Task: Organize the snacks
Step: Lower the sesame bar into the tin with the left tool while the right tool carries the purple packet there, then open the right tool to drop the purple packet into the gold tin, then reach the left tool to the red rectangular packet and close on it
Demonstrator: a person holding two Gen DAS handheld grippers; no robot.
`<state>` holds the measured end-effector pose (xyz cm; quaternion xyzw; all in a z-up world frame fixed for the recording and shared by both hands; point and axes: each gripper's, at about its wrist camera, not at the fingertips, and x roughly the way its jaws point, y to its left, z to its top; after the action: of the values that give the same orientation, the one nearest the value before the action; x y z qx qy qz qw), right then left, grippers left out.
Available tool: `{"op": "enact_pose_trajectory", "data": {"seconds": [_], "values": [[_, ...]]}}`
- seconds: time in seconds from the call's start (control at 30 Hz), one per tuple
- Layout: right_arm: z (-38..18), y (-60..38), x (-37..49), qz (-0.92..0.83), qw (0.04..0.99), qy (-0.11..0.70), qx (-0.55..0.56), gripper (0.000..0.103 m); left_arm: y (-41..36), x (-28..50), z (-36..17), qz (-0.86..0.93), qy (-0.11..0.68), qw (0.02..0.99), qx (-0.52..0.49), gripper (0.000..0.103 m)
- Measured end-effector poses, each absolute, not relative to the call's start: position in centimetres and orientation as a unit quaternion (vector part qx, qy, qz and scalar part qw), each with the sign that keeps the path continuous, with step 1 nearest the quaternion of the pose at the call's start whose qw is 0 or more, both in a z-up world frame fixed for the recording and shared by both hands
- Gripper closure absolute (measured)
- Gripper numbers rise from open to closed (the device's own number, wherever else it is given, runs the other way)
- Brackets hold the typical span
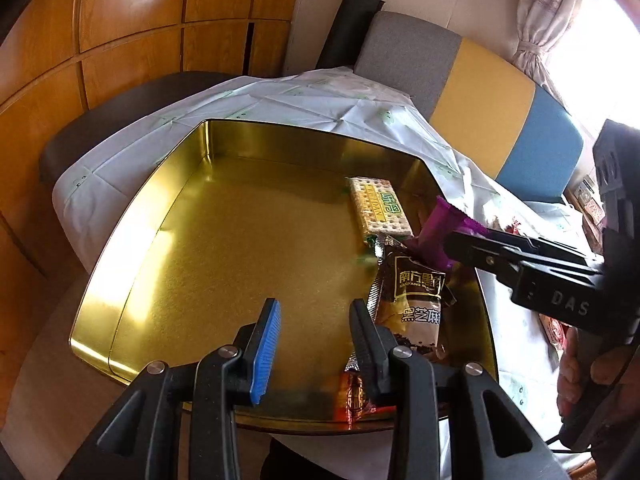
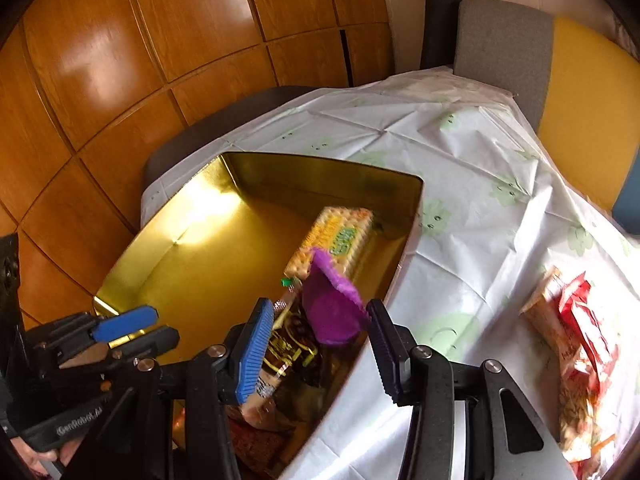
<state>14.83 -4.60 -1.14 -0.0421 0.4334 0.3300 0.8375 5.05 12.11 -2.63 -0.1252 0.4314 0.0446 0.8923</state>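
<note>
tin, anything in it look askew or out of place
The purple packet stands tilted on the dark sachets at the right wall of the tin, between the right gripper fingers. The cracker pack lies flat. Red snack bags lie on the cloth outside.

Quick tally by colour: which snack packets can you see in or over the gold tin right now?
Cracker packet, yellow-green: 1
Purple packet, at the right gripper: 1
Brown sesame packet: 1
Red-orange packet, partly hidden: 1
Total: 4, in or over the tin
</note>
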Motion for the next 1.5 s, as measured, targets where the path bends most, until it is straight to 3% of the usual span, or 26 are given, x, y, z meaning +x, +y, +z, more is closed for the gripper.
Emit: {"op": "enact_pose_trajectory", "data": {"seconds": [0.43, 1.0, 1.5], "values": [[0.5, -11.5, 12.9, 0.306, 0.857, 0.413, -0.046, 0.042, 9.6, 4.9, -1.1, 0.021, 0.419, 0.903, -0.090, 0.067], [0.0, -27.1, 13.3, 0.151, 0.886, 0.435, -0.051, 0.034, 4.7, 4.9, 0.1, -0.030, 0.416, 0.908, -0.038, 0.067], [-1.9, -35.0, 15.0, 0.048, 0.881, 0.466, 0.060, 0.033, -2.2, 7.0, 1.7, -0.147, 0.434, 0.889, 0.002, 0.067]]}}
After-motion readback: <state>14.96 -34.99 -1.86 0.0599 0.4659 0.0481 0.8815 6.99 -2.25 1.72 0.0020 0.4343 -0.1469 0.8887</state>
